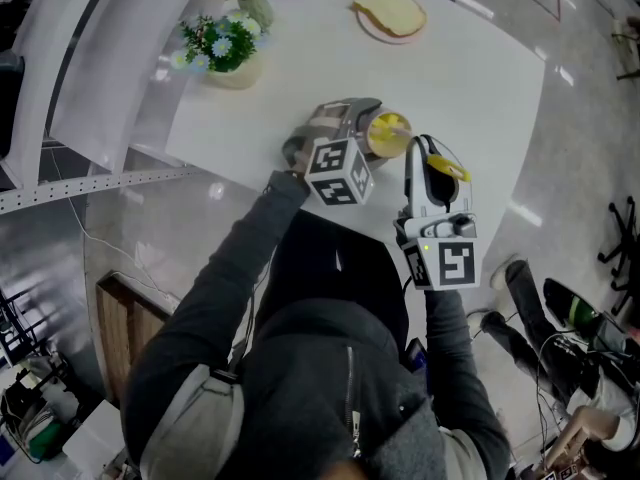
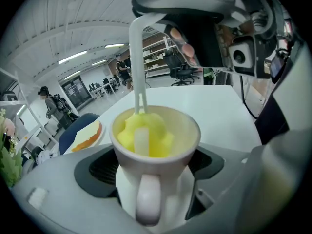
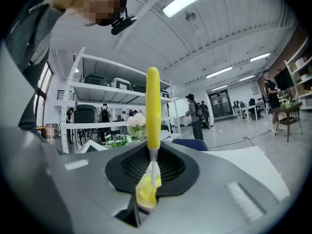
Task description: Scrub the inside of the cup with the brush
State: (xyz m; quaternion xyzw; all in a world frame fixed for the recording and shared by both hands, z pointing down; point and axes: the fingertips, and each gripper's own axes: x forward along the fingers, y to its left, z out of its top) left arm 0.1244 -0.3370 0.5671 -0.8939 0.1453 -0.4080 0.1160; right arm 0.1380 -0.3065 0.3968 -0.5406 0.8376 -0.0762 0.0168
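Inside the white ceramic cup (image 2: 157,152), clamped by the left hand-held gripper (image 2: 157,189), the yellow sponge-headed brush (image 2: 146,129) is held by the right hand-held gripper (image 3: 146,191). Scrubbing is judged under way, not finished.

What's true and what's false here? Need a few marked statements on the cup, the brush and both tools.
1. The left tool grips the white cup. True.
2. The yellow head of the brush rests on the table beside the cup. False: it is down inside the cup.
3. The right tool is empty. False: it is shut on the brush.
4. A plate with a slice of bread lies at the table's far side. True.
5. The cup's handle points away from the left tool's camera. False: it faces that camera.
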